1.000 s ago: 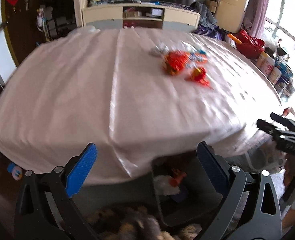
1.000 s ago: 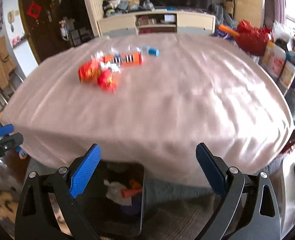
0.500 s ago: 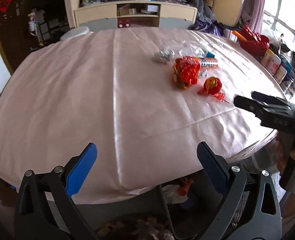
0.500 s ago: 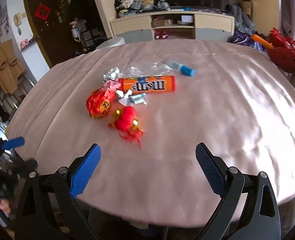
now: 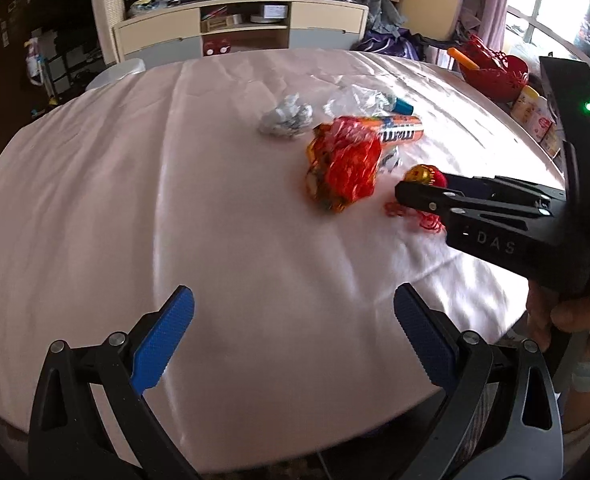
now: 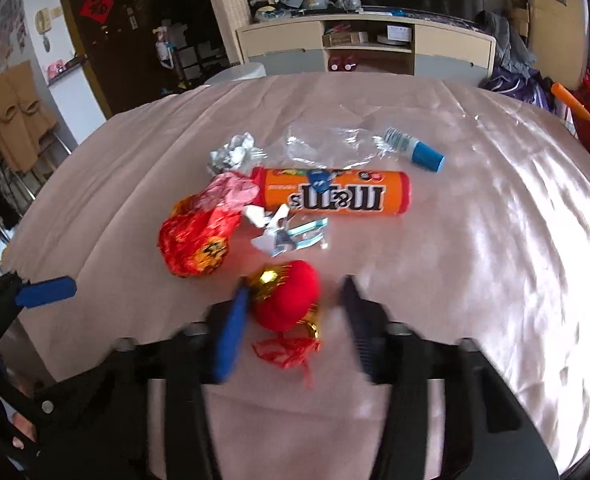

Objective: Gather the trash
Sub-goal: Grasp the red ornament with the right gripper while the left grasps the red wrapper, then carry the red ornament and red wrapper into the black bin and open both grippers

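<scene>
A trash pile lies on the pink tablecloth [image 5: 135,208]: a red lantern ornament [image 6: 291,296] with a tassel, a crumpled red-orange wrapper [image 6: 195,240], an orange m&m's tube [image 6: 335,196], a foil ball [image 6: 235,152], a crushed clear bottle with a blue cap [image 6: 427,156] and small silver scraps [image 6: 283,232]. My right gripper [image 6: 293,285] straddles the ornament and its jaws are closing. The left pad is at its side, and a gap shows at the right pad. My left gripper [image 5: 295,340] stands open over bare cloth near the table's front edge, well short of the wrapper [image 5: 343,164].
A red basket [image 5: 495,72] and several jars [image 5: 535,116] stand at the table's far right. A cream cabinet [image 5: 255,28] is behind the table. A person's hand [image 5: 567,312] holds the right gripper's handle.
Both grippers came forward from the table's edge and the bin below it to over the tabletop. The right gripper reached the red ornament and its jaws narrowed around it.
</scene>
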`<move>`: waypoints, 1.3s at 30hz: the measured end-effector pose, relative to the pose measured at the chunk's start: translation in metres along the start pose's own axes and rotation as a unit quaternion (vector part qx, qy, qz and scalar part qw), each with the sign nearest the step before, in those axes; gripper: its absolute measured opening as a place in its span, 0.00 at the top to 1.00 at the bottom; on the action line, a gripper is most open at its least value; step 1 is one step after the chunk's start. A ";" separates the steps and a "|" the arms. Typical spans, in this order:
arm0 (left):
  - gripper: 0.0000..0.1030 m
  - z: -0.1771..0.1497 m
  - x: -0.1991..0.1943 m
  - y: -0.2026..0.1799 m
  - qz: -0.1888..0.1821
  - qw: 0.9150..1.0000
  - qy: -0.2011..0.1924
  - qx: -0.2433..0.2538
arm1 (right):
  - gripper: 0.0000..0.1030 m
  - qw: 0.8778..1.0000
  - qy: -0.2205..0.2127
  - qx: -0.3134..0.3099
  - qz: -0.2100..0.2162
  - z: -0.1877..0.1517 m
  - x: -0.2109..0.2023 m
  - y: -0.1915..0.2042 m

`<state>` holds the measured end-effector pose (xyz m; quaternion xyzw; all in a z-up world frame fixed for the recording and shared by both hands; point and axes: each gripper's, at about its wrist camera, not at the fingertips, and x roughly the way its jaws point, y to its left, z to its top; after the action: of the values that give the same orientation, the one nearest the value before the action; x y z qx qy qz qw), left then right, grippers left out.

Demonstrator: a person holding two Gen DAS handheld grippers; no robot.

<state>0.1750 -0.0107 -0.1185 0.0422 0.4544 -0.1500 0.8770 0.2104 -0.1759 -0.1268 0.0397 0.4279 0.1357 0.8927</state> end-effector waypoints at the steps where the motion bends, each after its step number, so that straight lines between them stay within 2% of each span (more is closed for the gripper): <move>1: 0.08 0.004 0.004 -0.002 -0.002 1.000 -0.001 0.002 | 0.67 1.000 -0.002 0.003 -0.001 0.000 -0.001 -0.003; 7: 0.08 0.031 0.028 -0.010 -0.007 1.000 -0.014 0.010 | 0.67 1.000 -0.012 0.012 -0.026 0.000 -0.007 -0.029; 13: 0.11 0.052 0.042 -0.012 -0.011 1.000 -0.027 0.006 | 0.67 0.997 -0.031 -0.026 -0.061 -0.006 -0.010 -0.031; 15: 0.26 0.054 0.041 -0.014 -0.012 0.999 -0.031 0.011 | 0.67 0.997 -0.033 -0.031 -0.063 -0.007 -0.010 -0.031; 16: 0.31 0.055 0.041 -0.014 -0.013 0.999 -0.031 0.012 | 0.67 0.997 -0.034 -0.030 -0.062 -0.009 -0.012 -0.031; 18: 0.55 0.054 0.040 -0.015 -0.021 0.999 -0.026 0.017 | 0.67 0.998 -0.032 -0.025 -0.054 -0.010 -0.014 -0.032; 19: 0.59 0.053 0.039 -0.015 -0.024 0.999 -0.024 0.017 | 0.67 0.998 -0.031 -0.022 -0.050 -0.010 -0.015 -0.033; 29: 0.60 0.014 -0.017 -0.008 -0.008 1.000 -0.030 -0.005 | 0.67 0.998 -0.050 -0.023 -0.029 -0.027 -0.062 -0.016; 39: 0.60 -0.044 -0.093 -0.031 -0.012 0.998 -0.058 -0.008 | 0.67 0.999 -0.043 -0.001 0.013 -0.072 -0.104 0.000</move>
<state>0.0809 -0.0097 -0.0673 0.0209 0.4042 -0.1588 0.9006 0.0930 -0.2076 -0.0941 0.0502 0.3886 0.1459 0.9084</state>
